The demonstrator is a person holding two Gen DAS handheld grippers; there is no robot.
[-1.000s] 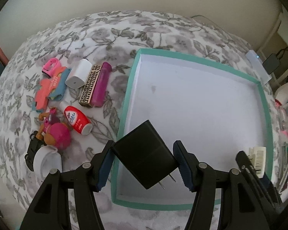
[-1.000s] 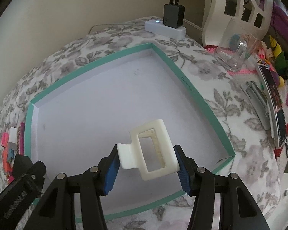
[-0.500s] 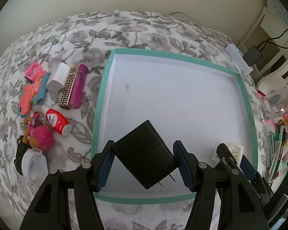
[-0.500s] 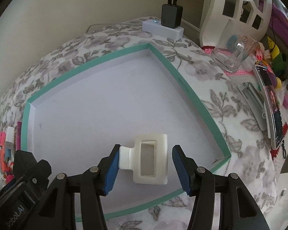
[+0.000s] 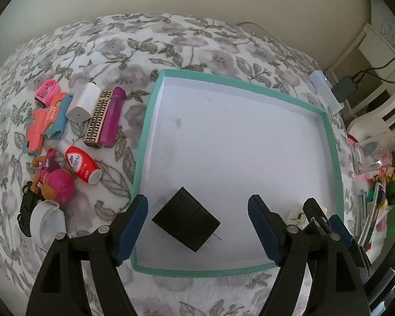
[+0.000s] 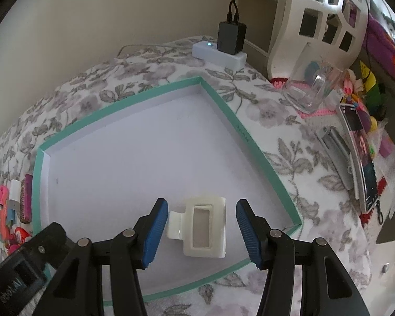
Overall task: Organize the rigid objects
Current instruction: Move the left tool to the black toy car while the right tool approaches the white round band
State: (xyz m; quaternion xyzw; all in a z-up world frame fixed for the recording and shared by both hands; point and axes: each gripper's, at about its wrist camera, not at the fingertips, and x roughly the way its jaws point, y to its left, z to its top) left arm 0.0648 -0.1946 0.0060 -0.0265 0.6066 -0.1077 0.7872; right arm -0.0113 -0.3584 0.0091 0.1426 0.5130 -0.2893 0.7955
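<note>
A flowered bedspread (image 5: pixel 192 42) under a plain wall carries a shallow teal-rimmed box (image 5: pixel 329 142). The left gripper (image 5: pixel 197 218), jaws opening and clear of the black charger (image 5: pixel 185 222) lying between them in the box's near left corner, prongs toward the near right, is the nearer one to the loose pile to its left, where the red bottle (image 5: pixel 81 164) lies slanted across its reach. The right gripper (image 6: pixel 201 230) stands spread around the white clip (image 6: pixel 205 227) on the box floor, apparently not touching it, and the black piece behind the pink doll (image 5: pixel 58 184) is too hidden to name.
</note>
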